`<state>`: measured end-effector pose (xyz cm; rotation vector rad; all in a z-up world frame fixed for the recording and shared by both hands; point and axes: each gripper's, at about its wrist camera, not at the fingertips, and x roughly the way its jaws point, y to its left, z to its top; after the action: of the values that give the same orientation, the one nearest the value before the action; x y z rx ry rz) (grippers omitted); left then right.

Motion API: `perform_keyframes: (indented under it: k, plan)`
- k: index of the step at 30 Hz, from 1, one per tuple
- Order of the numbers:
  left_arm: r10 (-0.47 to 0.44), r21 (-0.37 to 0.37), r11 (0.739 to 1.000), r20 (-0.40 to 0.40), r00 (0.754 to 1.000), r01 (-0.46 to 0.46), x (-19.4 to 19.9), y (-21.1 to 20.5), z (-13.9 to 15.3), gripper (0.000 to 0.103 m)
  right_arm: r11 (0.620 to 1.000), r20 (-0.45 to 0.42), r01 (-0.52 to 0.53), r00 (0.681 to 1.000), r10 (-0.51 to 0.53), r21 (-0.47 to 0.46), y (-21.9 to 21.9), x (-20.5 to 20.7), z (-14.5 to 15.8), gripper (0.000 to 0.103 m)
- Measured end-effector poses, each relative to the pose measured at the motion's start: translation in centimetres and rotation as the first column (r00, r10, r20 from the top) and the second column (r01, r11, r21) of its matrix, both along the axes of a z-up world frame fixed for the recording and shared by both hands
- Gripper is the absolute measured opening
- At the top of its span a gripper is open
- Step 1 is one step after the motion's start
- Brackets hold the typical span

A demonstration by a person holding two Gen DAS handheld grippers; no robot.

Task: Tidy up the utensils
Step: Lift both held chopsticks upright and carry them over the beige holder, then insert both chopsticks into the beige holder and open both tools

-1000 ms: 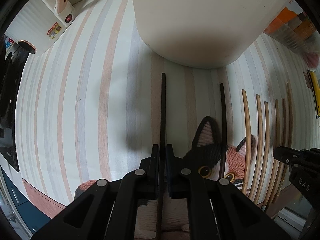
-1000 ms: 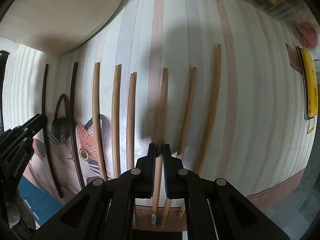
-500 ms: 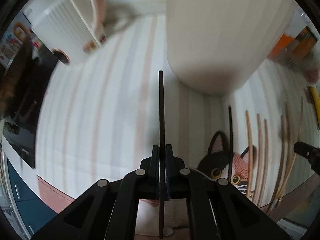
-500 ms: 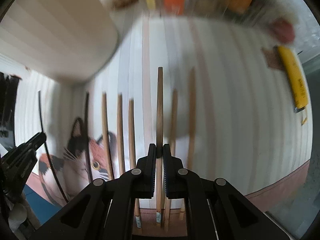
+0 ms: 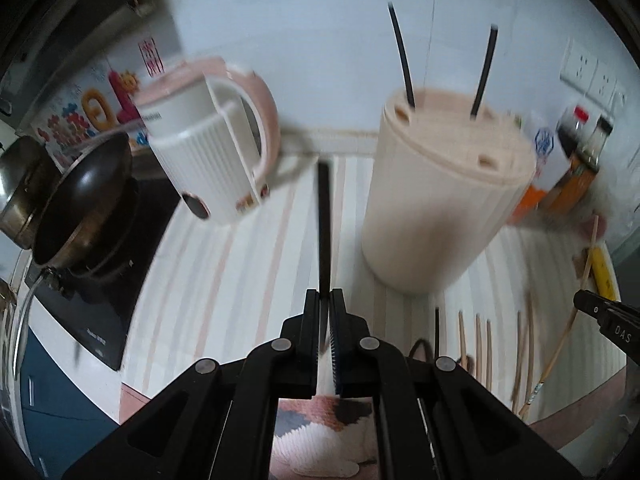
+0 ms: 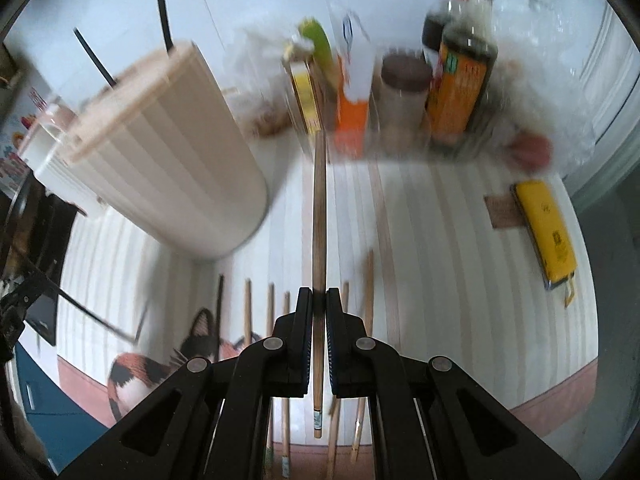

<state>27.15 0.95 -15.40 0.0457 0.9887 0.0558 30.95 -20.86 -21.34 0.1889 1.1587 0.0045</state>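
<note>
While both grippers are carrying their loads clear of the striped mat (image 6: 460,280), the left gripper (image 5: 325,308) is pinching a black chopstick (image 5: 323,224) with its jaws pressed tight on the shaft, and the right gripper (image 6: 319,304) is clamping a wooden chopstick (image 6: 319,220) the same way. A second ago each stick was lying flat on the mat among its row; now both are standing off the surface and pointing up and away along the fingers, so the pick-up appears done and the carry to the holder is under way. Just beyond the fingers, the remaining wooden chopsticks (image 6: 248,308) are still lying in a row on the mat, with one more black one (image 6: 219,300) beside the cat picture. Farther on, the cream ribbed holder (image 5: 440,200) is standing upright, its slotted lid (image 5: 460,128) already bearing two black chopsticks (image 5: 402,56) poking out of holes. Judging by this, the next move is lining each tip over a free hole. At the back, bottles (image 6: 460,60) and a kettle (image 5: 208,152) are blurring against the wall.
</note>
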Motion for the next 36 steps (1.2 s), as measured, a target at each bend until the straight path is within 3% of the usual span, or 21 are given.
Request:
perform_keyframes:
  k: [14,20,26,31,36]
  plan:
    - [0.013,-0.138,0.99,0.155,0.988,0.009,1.0,1.7,8.8,0.002,0.995,0.148,-0.03,0.989,0.016,0.093,2.0,2.8,7.6,0.007]
    - [-0.012,-0.191,0.98,0.24,0.971,0.06,1.8,1.4,14.0,0.002,0.985,0.229,-0.056,0.973,0.018,0.16,2.7,5.3,12.7,0.007]
    - [-0.051,-0.207,0.971,0.316,0.947,0.122,4.3,-0.1,18.4,0.002,0.982,0.351,-0.071,0.936,0.005,0.176,2.9,8.6,18.7,0.007]
    - [-0.082,-0.195,0.969,0.327,0.941,0.152,7.9,-1.8,19.1,0.002,0.983,0.411,-0.048,0.911,-0.03,0.178,2.9,12.6,20.9,0.007]
    - [-0.115,-0.199,0.964,0.292,0.949,0.178,11.5,-3.3,17.8,0.002,0.983,0.413,-0.034,0.91,-0.045,0.182,3.6,16.7,19.6,0.007]
